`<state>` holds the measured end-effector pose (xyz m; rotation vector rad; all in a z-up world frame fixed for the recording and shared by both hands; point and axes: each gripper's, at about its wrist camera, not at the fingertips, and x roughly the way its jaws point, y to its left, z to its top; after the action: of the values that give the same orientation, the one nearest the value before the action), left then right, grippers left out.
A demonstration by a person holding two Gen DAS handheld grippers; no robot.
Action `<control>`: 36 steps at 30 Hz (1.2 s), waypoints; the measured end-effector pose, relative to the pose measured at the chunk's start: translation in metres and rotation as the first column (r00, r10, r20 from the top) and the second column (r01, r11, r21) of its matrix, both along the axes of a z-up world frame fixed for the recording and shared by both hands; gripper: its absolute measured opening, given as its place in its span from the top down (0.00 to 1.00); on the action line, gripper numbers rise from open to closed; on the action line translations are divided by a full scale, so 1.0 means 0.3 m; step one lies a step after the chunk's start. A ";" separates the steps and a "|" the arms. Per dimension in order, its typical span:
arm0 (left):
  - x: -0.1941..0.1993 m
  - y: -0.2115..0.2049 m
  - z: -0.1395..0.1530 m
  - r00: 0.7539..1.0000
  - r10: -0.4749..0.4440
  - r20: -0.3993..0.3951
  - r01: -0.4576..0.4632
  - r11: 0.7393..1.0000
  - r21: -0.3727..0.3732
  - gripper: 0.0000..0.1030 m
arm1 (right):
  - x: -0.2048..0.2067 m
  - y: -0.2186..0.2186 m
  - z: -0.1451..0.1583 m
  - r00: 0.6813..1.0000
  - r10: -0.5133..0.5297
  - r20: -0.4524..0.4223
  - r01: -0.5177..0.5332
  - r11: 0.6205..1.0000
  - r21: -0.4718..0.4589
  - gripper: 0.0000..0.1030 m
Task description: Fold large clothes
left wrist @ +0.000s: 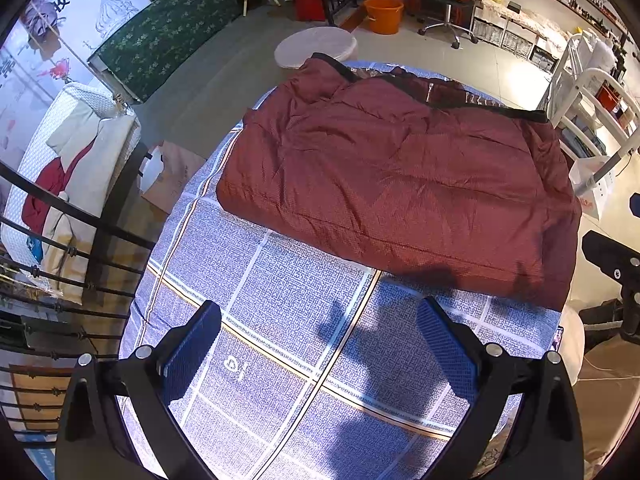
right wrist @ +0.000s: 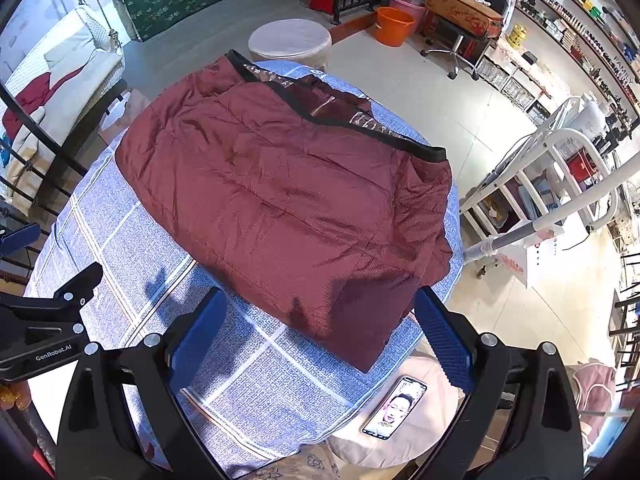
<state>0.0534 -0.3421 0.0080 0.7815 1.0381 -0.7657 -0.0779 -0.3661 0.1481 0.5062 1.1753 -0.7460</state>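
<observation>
A dark red padded jacket point(left wrist: 396, 184) lies folded into a thick rectangular bundle on a round table covered by a blue checked cloth point(left wrist: 280, 292), filling the centre and right of the left wrist view and the centre of the right wrist view, with its black-trimmed collar edge and a zip pull turned toward the top of the frame. The left gripper point(left wrist: 318, 344) sits at the bottom of its own view with its blue-padded fingers point(left wrist: 192, 354) spread wide apart over bare cloth, clear of the jacket and holding nothing. The right gripper point(right wrist: 320, 334) is likewise spread wide at the bottom of its view, and the near lower corner of the jacket appears between its fingers (whether either pad touches the fabric cannot be told). Part of the left gripper's black body shows at the lower left of the right wrist view. A phone point(right wrist: 394, 407) with its screen lit lies on a pale cushion at the lower right of that view, just beside the table edge. A round pale stool point(right wrist: 290, 38) stands beyond the table near the top centre, and an orange bucket point(right wrist: 394, 26) sits further up and right
</observation>
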 end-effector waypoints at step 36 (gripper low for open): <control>0.016 -0.031 -0.017 0.999 -0.035 0.009 0.034 0.999 0.027 0.06 | -0.002 -0.004 -0.032 1.000 -0.022 0.003 0.022 0.999 0.027 0.09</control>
<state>0.0582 -0.3513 0.0029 0.8273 1.0309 -0.7781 -0.0785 -0.3672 0.1385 0.5435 1.1795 -0.7487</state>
